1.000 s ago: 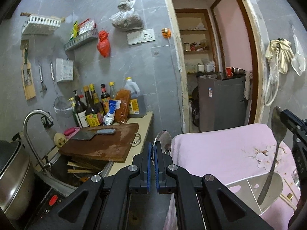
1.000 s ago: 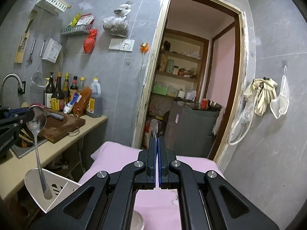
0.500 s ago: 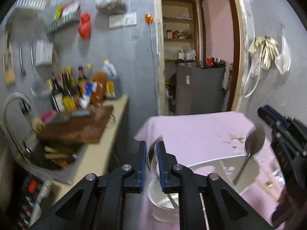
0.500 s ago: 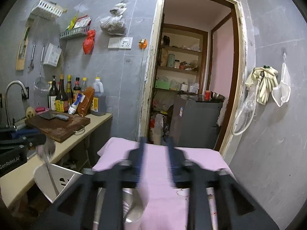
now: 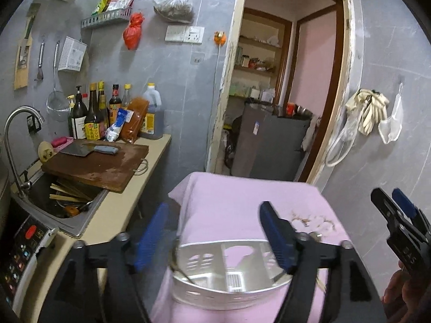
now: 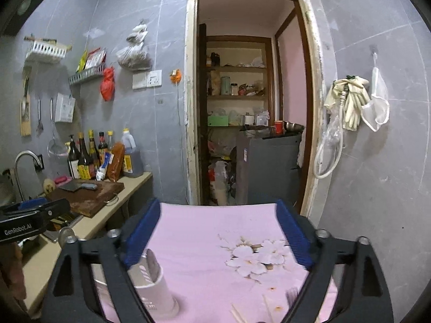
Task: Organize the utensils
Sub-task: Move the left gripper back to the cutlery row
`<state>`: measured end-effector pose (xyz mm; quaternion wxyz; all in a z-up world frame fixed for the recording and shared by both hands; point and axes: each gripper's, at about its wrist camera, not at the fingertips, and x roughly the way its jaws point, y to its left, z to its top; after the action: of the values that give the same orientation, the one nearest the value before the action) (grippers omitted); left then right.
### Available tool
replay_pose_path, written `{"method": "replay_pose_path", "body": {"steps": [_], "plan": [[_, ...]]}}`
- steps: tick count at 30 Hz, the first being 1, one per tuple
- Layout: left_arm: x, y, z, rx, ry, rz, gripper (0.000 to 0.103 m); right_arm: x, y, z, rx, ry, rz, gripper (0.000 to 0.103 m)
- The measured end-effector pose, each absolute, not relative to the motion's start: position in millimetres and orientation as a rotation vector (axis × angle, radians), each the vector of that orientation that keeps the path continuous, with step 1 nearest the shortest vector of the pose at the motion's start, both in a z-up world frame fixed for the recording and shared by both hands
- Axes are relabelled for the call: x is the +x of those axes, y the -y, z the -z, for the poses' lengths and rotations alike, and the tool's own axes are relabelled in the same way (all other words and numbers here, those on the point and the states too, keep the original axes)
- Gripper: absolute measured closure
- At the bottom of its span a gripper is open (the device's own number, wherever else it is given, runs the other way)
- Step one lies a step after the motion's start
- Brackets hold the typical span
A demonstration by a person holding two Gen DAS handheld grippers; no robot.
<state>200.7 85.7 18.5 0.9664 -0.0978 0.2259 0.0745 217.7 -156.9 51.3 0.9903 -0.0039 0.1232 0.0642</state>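
our left claw [image 5: 212,231] gapes wide, holding nothing, just above a white utensil caddy [image 5: 229,269] on the pink cloth [image 5: 242,202]. our right claw [image 6: 218,231] is equally wide and empty; the caddy [image 6: 150,288] stands below its left finger, chopsticks [image 6: 237,312] lying nearby.

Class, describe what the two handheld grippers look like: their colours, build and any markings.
Each gripper, left gripper and right gripper, has a black angular frame with silver bolts and ridged blue finger pads. White "GenRobot.AI" lettering marks the left one's side. No cables show.
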Motion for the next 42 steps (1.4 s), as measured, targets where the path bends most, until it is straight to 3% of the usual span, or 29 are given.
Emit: {"method": "replay_pose_path", "body": {"steps": [3,7,25,42], "plan": [[196.7,-68.1,-23.8,-0.182,-0.427,-0.152,0.013,209.7,180.7,-55.1,0.0,-0.241,-0.115,0.001],[188.7,-35.6,-26.6,-0.14,-0.381,-0.144,0.004,203.4,205.1,-54.4,-0.008,-0.255,-0.093,0.001],[176.6,87.0,5.5,-0.053,-0.437,-0.085,0.003,199.8,319.0,-6.8,-0.035,-0.39,-0.024,0.001],[218.0,133.9,87.1,-0.068,-0.675,-0.115,0.003,241.1,354.8,89.5,-0.031,-0.617,-0.073,0.001]]}}
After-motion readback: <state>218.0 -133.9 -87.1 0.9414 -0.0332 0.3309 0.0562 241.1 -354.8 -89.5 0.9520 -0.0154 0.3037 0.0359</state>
